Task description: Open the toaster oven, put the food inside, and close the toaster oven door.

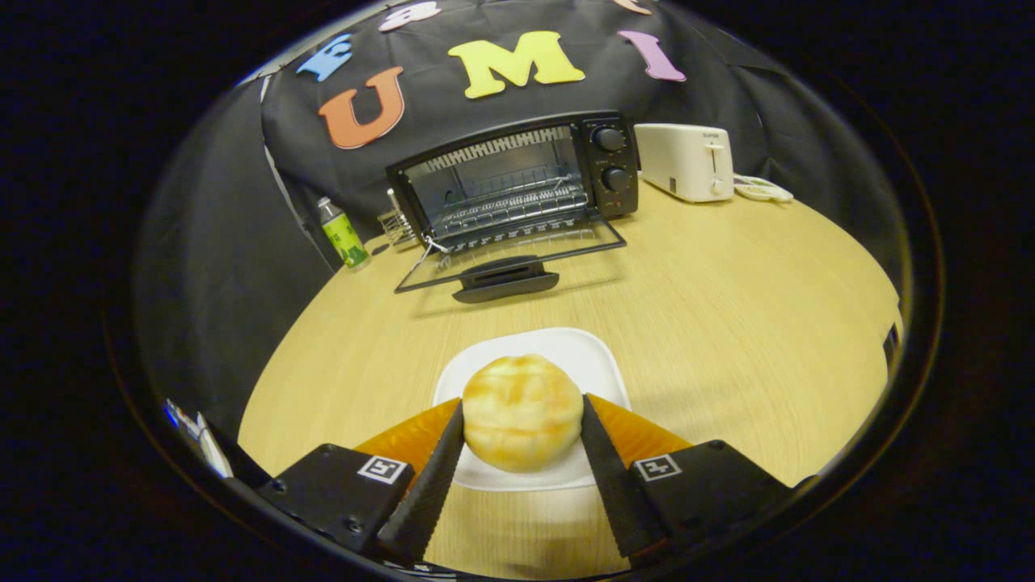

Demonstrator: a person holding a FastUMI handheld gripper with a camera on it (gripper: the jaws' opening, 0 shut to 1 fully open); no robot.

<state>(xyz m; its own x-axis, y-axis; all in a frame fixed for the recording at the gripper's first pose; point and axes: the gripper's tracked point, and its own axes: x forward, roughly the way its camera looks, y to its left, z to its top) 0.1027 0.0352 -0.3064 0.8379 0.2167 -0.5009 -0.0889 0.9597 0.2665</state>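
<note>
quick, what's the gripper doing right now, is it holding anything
Gripper: shut on the bun, one finger pressing each side, over the white plate; not yet carried to the open toaster oven.

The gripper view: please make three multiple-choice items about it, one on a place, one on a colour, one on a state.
1. Where is the bun?
A. Inside the toaster oven
B. On the white plate, between the fingers of the gripper
C. Beside the bottle

2. What colour is the toaster beside the toaster oven?
A. White
B. Red
C. Black

3. In what state is the oven door?
A. Shut
B. Taken off
C. Folded down open over the table

Answers: 1 B, both fingers touch the sides of the bun above the plate. 2 A, its body is white. 3 C, the door lies flat and the rack inside is in plain sight.
</note>
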